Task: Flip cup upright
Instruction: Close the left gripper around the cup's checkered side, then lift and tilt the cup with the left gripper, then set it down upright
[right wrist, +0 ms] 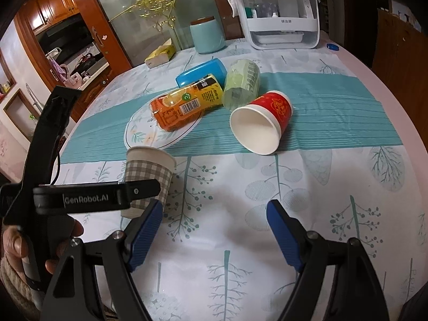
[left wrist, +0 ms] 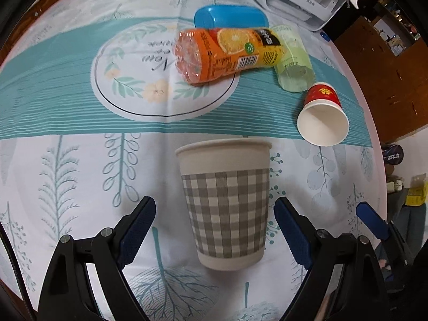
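A grey checked paper cup (left wrist: 226, 208) stands upright on the tablecloth, between the open fingers of my left gripper (left wrist: 215, 227), which do not touch it. It also shows in the right wrist view (right wrist: 149, 171), partly behind the left gripper's body. A red paper cup (left wrist: 322, 115) lies on its side with its white mouth toward me; it shows in the right wrist view too (right wrist: 260, 123). My right gripper (right wrist: 215, 230) is open and empty, low over the cloth, well short of the red cup.
An orange juice bottle (right wrist: 184, 104), a pale green roll (right wrist: 242, 84) and a blue case (right wrist: 202, 72) lie beyond the cups. A white appliance (right wrist: 281, 18), a teal jar (right wrist: 207, 36) and a tissue box (right wrist: 160, 54) stand at the far edge.
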